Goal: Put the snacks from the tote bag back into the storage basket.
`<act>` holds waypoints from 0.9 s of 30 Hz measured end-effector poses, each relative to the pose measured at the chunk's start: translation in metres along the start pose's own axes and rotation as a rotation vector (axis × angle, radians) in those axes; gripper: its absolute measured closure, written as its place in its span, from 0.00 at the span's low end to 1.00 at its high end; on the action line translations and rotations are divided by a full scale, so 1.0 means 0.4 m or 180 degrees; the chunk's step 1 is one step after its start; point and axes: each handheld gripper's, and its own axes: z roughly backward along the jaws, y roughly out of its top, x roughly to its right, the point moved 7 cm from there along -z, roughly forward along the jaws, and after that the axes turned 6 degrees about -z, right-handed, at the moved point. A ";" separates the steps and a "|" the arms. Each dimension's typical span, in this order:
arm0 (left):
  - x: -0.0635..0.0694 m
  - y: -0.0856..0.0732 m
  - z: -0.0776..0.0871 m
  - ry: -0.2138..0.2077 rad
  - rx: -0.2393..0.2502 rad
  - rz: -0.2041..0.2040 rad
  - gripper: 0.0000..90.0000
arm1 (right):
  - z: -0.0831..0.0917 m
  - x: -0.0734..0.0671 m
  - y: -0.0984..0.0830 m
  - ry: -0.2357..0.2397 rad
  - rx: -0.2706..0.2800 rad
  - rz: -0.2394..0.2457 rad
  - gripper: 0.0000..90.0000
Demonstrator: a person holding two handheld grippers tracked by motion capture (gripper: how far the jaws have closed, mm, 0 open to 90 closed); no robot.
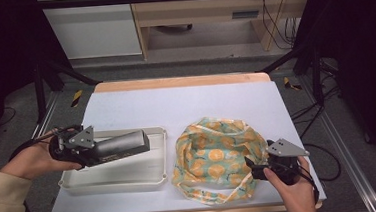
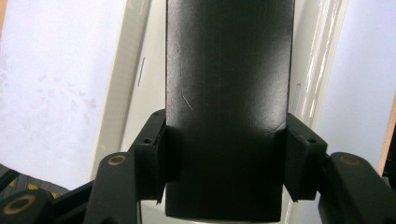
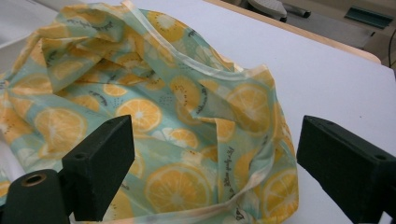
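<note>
Over the white tray (image 1: 115, 179) at the left of the table (image 1: 176, 104), my left gripper (image 1: 86, 153) is clamped on a dark grey rectangular block (image 1: 122, 144). The left gripper view confirms it: both pads press flat against the block's (image 2: 229, 93) sides, and the tray's (image 2: 122, 88) rim runs beneath. The block lies roughly level, its free end pointing toward the fruit-print fabric bag (image 1: 214, 154). I cannot tell whether it touches the tray floor or hangs just above it.

My right gripper (image 1: 254, 165) sits at the bag's near right edge with its jaws spread wide. In the right gripper view the bag (image 3: 154, 116) lies crumpled between and beyond them, with nothing pinched; a pale hem (image 3: 224, 72) runs across the folds.

Judgement on progress: the block is secured, which I rate as the first step done. The bag lies collapsed with its mouth unopened, so it remains to grip the hem, lift the mouth open, carry the block across, and place it inside.
</note>
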 end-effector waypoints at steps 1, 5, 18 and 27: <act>0.000 -0.002 0.000 0.0000 -0.0010 -0.0009 0.48 | 0.001 0.002 -0.005 -0.0017 0.0005 -0.0012 0.13; -0.001 -0.006 -0.003 0.0000 -0.0038 -0.0024 0.48 | -0.003 0.011 -0.026 -0.0107 0.0019 -0.0069 0.13; -0.012 -0.013 -0.026 0.0031 -0.0116 -0.0114 0.48 | -0.008 0.008 -0.062 -0.0123 0.0213 -0.0323 0.12; -0.003 -0.019 -0.076 -0.0029 -0.0129 -0.0243 0.48 | -0.003 0.007 -0.072 -0.0147 0.0334 -0.0401 0.11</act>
